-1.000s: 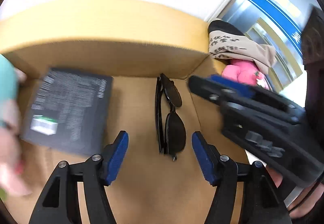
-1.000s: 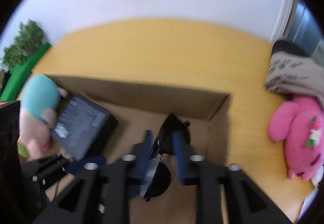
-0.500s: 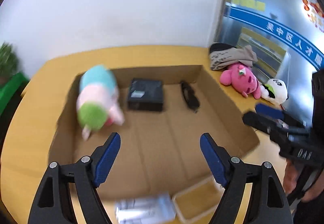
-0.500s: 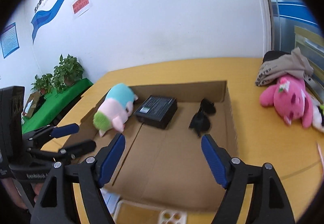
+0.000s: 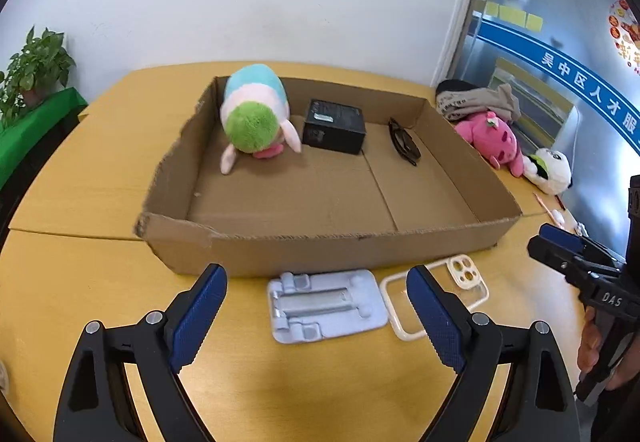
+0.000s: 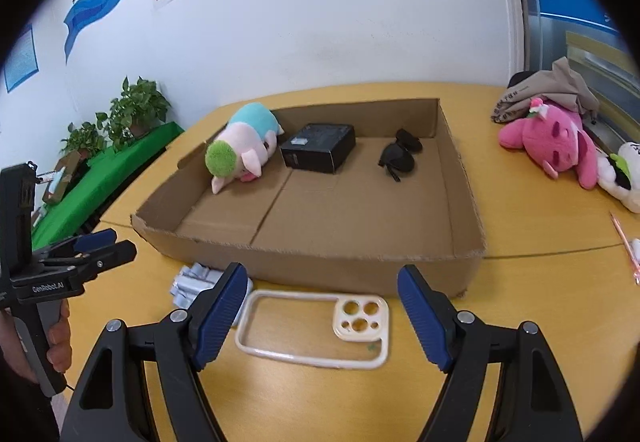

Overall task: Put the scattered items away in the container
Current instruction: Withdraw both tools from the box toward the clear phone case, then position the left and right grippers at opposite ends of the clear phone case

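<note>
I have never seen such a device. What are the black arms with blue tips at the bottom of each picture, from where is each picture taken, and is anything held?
There is no robot here. A person holds a two-finger gripper in each hand, and a wide-angle camera on each one looks forward along its fingers.

One picture comes from the left gripper, the other from the right gripper. Each view also shows the other tool at its edge.

On the yellow table stands an open cardboard box. Inside are a plush toy, a black box and sunglasses. In front of it lie a pale blue stand and a cream phone case.

Both grippers are open, their jaws having just widened, and hold nothing.
</note>
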`<state>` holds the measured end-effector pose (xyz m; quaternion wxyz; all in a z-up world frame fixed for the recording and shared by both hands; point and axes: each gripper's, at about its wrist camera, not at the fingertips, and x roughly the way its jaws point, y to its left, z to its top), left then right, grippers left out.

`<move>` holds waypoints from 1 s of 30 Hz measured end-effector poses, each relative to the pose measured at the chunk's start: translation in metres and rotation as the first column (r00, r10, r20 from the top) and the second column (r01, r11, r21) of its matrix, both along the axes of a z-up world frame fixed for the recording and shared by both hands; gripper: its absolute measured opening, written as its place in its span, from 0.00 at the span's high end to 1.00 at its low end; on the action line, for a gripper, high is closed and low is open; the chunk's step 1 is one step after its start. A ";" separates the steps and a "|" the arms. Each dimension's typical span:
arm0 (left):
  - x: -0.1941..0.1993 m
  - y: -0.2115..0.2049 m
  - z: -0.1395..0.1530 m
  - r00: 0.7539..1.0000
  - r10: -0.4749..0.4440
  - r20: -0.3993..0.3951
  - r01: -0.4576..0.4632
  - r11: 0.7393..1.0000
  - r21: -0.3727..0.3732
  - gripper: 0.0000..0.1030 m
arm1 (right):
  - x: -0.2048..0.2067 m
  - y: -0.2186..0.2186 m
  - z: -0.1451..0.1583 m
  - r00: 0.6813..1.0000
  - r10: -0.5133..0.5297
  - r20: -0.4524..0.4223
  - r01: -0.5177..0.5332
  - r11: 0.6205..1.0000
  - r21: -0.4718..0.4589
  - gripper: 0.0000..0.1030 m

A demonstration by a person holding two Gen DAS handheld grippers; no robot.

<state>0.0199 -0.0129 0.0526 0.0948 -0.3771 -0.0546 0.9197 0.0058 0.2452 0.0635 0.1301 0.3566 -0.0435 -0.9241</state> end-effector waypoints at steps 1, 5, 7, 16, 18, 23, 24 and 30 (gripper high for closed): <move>0.001 0.006 -0.003 1.000 -0.017 0.004 0.017 1.000 -0.001 0.09 | 0.002 0.001 -0.006 1.000 -0.004 0.020 0.003 1.000 0.006 0.25; 0.000 0.033 -0.016 0.995 -0.082 0.048 0.081 0.996 0.022 0.09 | 0.000 0.010 -0.038 0.994 -0.020 0.104 0.019 1.000 0.016 0.25; -0.002 0.044 -0.026 0.992 -0.101 0.076 0.098 0.994 0.048 0.09 | -0.004 0.016 -0.057 0.988 -0.023 0.154 0.021 1.000 0.015 0.25; -0.014 0.082 -0.069 0.971 -0.142 0.192 0.128 0.988 0.081 0.09 | -0.024 0.012 -0.085 0.976 0.094 0.195 -0.094 0.996 -0.008 0.26; -0.019 0.084 -0.077 0.966 -0.151 0.210 0.131 0.986 0.106 0.09 | -0.028 0.010 -0.088 0.971 0.141 0.194 -0.136 0.990 -0.037 0.25; -0.017 0.088 -0.079 0.961 -0.202 0.187 0.187 0.978 0.094 0.05 | -0.023 0.009 -0.095 0.959 0.214 0.188 -0.204 0.977 -0.070 0.23; -0.016 0.086 -0.079 0.958 -0.221 0.184 0.202 0.973 0.115 0.05 | -0.018 0.012 -0.096 0.956 0.222 0.190 -0.207 0.973 -0.099 0.23; -0.004 0.084 -0.090 0.910 -0.359 0.207 0.309 0.921 0.238 0.06 | 0.016 0.018 -0.094 0.925 0.325 0.197 -0.288 0.937 -0.196 0.22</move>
